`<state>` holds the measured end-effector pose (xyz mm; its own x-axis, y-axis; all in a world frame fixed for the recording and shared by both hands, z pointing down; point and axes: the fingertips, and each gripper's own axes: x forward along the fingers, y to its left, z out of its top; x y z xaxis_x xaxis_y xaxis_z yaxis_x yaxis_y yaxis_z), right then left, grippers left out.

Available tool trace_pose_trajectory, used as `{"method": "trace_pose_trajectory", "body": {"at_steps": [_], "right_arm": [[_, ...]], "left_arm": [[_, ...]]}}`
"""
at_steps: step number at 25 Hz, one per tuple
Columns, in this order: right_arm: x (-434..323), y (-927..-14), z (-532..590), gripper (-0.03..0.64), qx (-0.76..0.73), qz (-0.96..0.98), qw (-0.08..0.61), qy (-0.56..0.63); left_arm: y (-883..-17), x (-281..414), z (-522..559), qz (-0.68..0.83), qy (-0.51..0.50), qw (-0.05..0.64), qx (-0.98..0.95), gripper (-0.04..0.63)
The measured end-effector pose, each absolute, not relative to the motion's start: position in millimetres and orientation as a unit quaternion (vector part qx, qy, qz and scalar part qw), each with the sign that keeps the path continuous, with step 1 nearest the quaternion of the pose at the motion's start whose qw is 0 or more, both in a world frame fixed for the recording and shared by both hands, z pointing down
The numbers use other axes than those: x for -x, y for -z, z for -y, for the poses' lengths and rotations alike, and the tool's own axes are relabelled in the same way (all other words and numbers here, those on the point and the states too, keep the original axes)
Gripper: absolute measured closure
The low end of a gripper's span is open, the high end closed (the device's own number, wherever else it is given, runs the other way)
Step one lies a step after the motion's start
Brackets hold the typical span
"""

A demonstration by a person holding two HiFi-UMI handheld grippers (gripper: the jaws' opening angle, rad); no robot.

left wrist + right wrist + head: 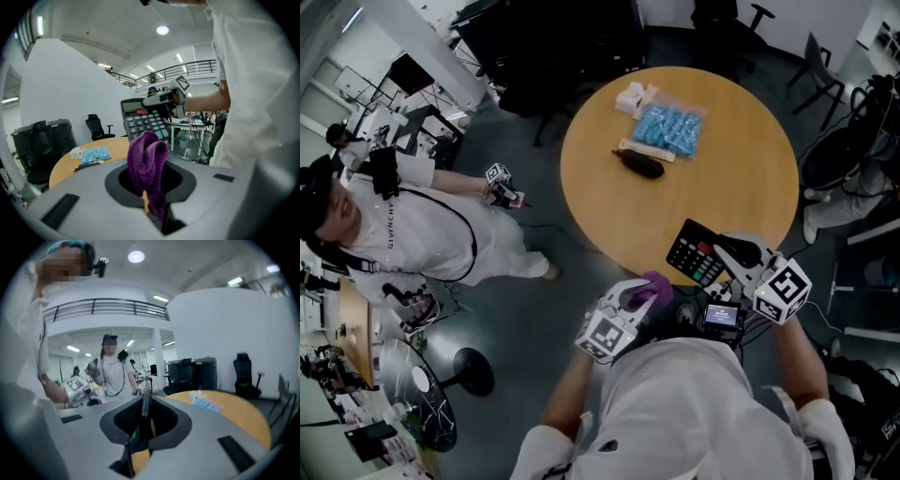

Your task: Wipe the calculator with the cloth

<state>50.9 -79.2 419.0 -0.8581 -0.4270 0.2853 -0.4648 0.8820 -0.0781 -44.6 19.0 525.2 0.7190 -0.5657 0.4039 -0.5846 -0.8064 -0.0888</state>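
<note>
Head view looks steeply down from above the person onto the round wooden table, with the left gripper and right gripper close below at its near edge. Left gripper view sits low behind its own jaws, purple cloth right at the lens, and faces across to the right gripper and the calculator. Right gripper view looks along its jaws toward a second person. All three views share the table and the blue packet.
</note>
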Motion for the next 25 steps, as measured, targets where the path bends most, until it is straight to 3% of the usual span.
{"method": "trace_pose_trajectory", "body": {"at_steps": [3, 7, 11, 16, 25], "right_arm": [[-35, -403, 49, 0.56, -0.195, 0.942, 0.226, 0.154], [-13, -402, -1, 0.561, -0.099, 0.891, 0.265, 0.354], [2, -414, -34, 0.561, -0.025, 0.881, 0.265, 0.391], [14, -390, -62, 0.561, 0.015, 0.899, 0.216, 0.38], [9, -379, -84, 0.561, 0.048, 0.848, 0.215, 0.482]], "left_arm": [[-506, 81, -12, 0.329, -0.187, 0.039, -0.925, 0.545], [-441, 103, 8, 0.313, -0.199, -0.029, -0.928, 0.545], [-377, 97, 22, 0.261, -0.247, -0.114, -0.926, 0.545], [-340, 39, -20, 0.117, -0.274, -0.201, -0.933, 0.545], [-387, 8, -41, -0.064, -0.318, -0.189, -0.927, 0.545]]}}
